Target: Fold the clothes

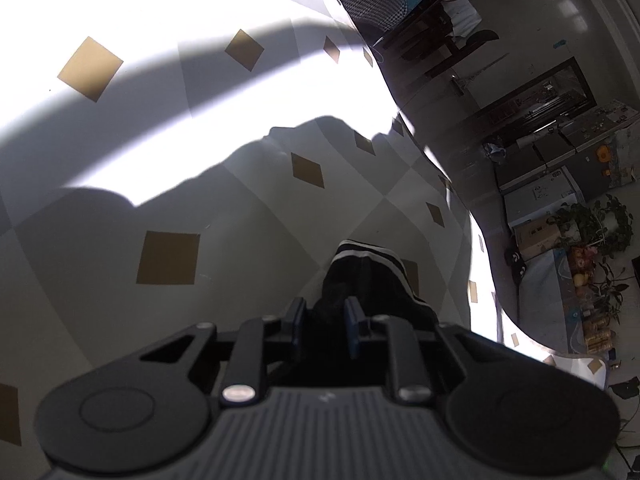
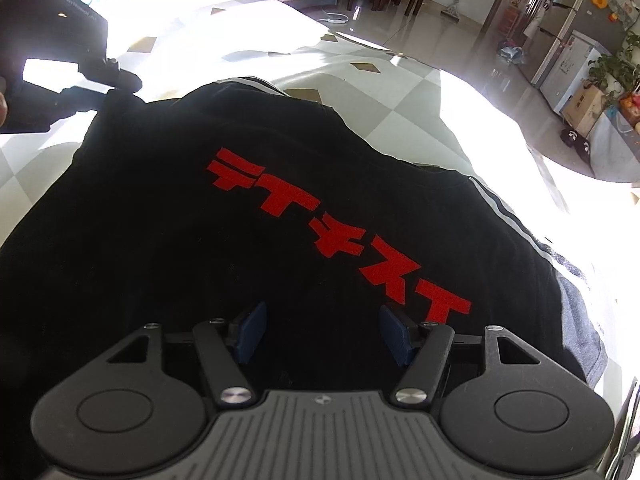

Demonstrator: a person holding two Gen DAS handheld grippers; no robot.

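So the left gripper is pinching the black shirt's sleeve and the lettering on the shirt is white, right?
Not quite. The lettering is red, as the right wrist view shows. The rest holds: the left gripper is pinching the sleeve of the black shirt.

Your T-shirt (image 2: pixel 240 220) lies spread on the bed cover (image 2: pixel 420 92). Your right gripper (image 2: pixel 322 334) hangs above its near part, with the printed lettering (image 2: pixel 340 232) just ahead. Your left gripper (image 1: pixel 322 326) pinches a striped sleeve (image 1: pixel 368 276) at the shirt's far left corner.
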